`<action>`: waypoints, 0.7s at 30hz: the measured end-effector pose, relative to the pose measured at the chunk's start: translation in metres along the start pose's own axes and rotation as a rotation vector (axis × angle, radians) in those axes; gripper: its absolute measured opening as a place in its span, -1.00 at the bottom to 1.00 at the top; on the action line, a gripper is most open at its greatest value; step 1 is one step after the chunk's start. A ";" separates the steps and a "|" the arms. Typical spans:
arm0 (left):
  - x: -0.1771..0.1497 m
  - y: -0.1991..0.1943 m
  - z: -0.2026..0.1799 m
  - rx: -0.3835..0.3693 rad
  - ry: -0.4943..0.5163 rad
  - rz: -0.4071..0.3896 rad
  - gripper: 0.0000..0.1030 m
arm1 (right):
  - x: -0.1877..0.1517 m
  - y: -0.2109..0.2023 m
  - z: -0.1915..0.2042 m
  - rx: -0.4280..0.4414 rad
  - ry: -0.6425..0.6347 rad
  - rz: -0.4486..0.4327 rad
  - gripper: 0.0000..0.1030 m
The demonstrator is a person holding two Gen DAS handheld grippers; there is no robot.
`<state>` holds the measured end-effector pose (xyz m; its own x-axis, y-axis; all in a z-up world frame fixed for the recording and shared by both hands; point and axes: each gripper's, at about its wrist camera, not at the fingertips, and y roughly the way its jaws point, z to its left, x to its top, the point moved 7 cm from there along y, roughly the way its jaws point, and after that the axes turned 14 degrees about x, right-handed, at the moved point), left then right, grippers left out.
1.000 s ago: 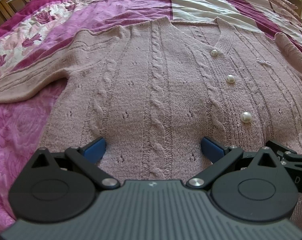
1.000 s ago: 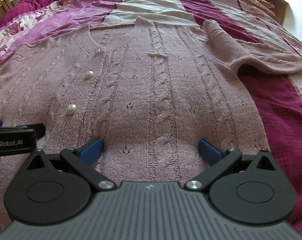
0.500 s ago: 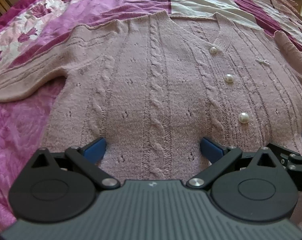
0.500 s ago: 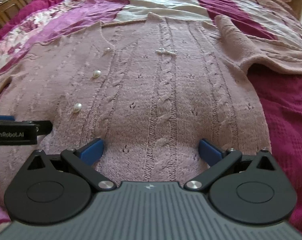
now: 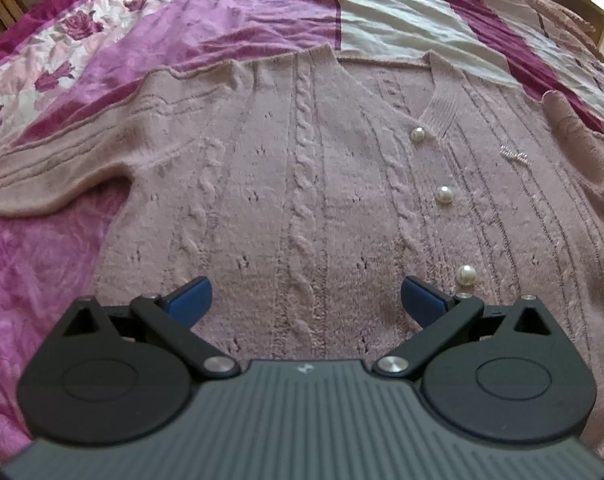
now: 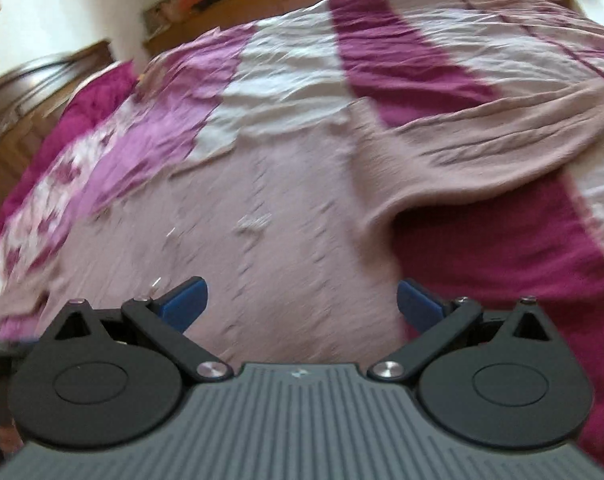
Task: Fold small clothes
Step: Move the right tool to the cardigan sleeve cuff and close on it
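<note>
A dusty-pink cable-knit cardigan (image 5: 302,184) with pearl buttons (image 5: 444,195) lies flat and face up on the bed, its sleeves spread out. My left gripper (image 5: 305,300) hovers open over the lower left half of its front, blue fingertips (image 5: 190,298) wide apart and nothing between them. In the blurred right wrist view the cardigan (image 6: 286,240) fills the middle and its right sleeve (image 6: 501,156) stretches off to the right. My right gripper (image 6: 300,300) is open above the cardigan's right side, holding nothing.
The bedspread (image 5: 230,28) has magenta, lilac, floral and pale stripes and surrounds the cardigan. A dark wooden bed frame (image 6: 42,88) and a white wall (image 6: 62,12) stand beyond the far edge. Deep magenta cover (image 6: 501,260) lies bare to the right of the cardigan.
The right gripper has swung up and to the right, blurring its view; the sleeve and far wall now show. The left gripper has lifted back slightly. Both stay open.
</note>
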<state>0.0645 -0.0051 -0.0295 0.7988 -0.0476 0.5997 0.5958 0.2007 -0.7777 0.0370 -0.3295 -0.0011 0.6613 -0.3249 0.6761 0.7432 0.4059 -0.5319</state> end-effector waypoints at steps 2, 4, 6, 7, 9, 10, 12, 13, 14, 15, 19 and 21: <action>-0.001 0.004 -0.001 0.003 0.001 0.014 1.00 | 0.012 -0.005 -0.023 -0.025 0.022 -0.030 1.00; -0.004 0.007 -0.004 0.002 0.004 0.030 1.00 | 0.024 -0.006 -0.043 -0.045 0.046 -0.055 1.00; -0.006 0.010 -0.005 0.010 0.010 0.037 1.00 | 0.034 -0.007 -0.064 -0.066 0.075 -0.082 1.00; -0.007 0.011 -0.006 0.015 0.014 0.040 1.00 | 0.040 -0.006 -0.075 -0.077 0.088 -0.095 1.00; -0.008 0.013 -0.007 0.021 0.016 0.044 1.00 | 0.049 -0.006 -0.096 -0.101 0.112 -0.116 1.00; -0.008 0.013 -0.007 0.023 0.017 0.046 1.00 | 0.053 -0.004 -0.104 -0.114 0.123 -0.123 1.00; -0.009 0.014 -0.007 0.027 0.022 0.046 1.00 | 0.060 -0.003 -0.123 -0.136 0.145 -0.137 1.00; -0.010 0.015 -0.008 0.030 0.028 0.044 1.00 | 0.064 -0.001 -0.132 -0.146 0.155 -0.144 1.00; -0.010 0.015 -0.009 0.033 0.033 0.042 1.00 | 0.067 0.002 -0.141 -0.156 0.166 -0.150 1.00; -0.010 0.015 -0.009 0.035 0.035 0.040 1.00 | 0.071 0.004 -0.149 -0.169 0.175 -0.156 1.00; -0.010 0.017 -0.010 0.038 0.042 0.040 1.00 | 0.084 0.014 -0.172 -0.205 0.195 -0.184 1.00; -0.010 0.017 -0.010 0.039 0.045 0.040 1.00 | 0.090 0.019 -0.180 -0.204 0.206 -0.197 1.00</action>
<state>0.0675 -0.0113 -0.0510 0.8256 -0.0829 0.5581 0.5600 0.2410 -0.7926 0.1286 -0.5050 -0.0426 0.4942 -0.5544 0.6696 0.8498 0.1459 -0.5065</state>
